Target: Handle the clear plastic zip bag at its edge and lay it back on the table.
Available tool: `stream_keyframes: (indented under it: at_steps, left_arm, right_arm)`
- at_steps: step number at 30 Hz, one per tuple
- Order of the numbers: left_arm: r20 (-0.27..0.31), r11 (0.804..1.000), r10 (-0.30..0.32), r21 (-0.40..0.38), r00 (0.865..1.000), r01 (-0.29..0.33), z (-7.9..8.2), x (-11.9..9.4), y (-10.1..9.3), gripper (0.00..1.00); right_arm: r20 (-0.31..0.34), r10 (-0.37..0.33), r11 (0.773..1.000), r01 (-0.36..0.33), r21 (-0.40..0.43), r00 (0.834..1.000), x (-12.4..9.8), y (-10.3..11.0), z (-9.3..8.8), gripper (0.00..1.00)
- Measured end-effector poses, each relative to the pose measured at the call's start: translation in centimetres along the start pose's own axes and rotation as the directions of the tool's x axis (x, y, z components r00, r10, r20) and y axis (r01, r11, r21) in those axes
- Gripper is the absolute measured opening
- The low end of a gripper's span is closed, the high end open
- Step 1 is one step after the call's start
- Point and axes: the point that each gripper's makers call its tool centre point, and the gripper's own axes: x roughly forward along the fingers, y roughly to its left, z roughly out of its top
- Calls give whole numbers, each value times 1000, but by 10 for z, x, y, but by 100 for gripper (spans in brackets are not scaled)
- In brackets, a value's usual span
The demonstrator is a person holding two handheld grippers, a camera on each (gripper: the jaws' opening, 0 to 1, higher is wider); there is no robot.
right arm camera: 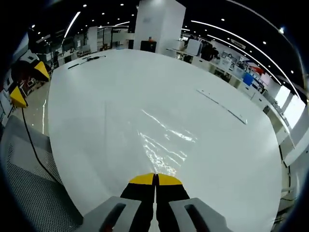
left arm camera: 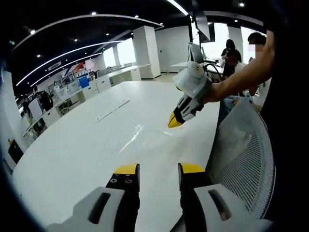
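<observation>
Your right tongs point(right arm camera: 155, 180) sit with their yellow tips pressed together at the near edge of the clear zip bag point(right arm camera: 161, 140), which lies flat on the white surface point(right arm camera: 96, 96) and runs straight away from those tips. Whether a sliver of plastic is actually pinched between them cannot be told; the tips meet right where the bag's glare begins.

Seen from your left tongs point(left arm camera: 157, 169), which stand apart and hold nothing, the right tongs point(left arm camera: 175, 121) come down from the right with their tip on the far corner of the bag point(left arm camera: 145, 137). The bag lies ahead of the left tips and slightly to their left, well apart from them, its long axis slanting away toward the right tongs.

That is the relation your next move turns on: the right tongs are at the bag's edge, the left tongs are a good reach short of it. Any lifting or setting down looks like work for your right hand, pulling or lowering along the bag's length rather than across it.

A thin white strip point(right arm camera: 222, 104) lies farther off on the surface, beyond the bag to the right of the right tongs. A mesh chair back point(left arm camera: 241, 154) stands just beside your left tongs on the right.
</observation>
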Motion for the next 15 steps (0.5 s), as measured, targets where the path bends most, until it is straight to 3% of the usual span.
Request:
stream_keyframes:
  at_steps: [9, 15]
  left_arm:
    - [-11, 1000, 2, -15, 1000, -3, -7, -1, 0, 30]
    - [-15, 1000, 4, -29, 1000, -4, -12, 0, -2, 30]
  right_arm:
    - [9, 18, 1000, -18, -8, 1000, 9, 6, 6, 0]
    - [40, -3, 997, 6, -75, 999, 17, -2, 15, 0]
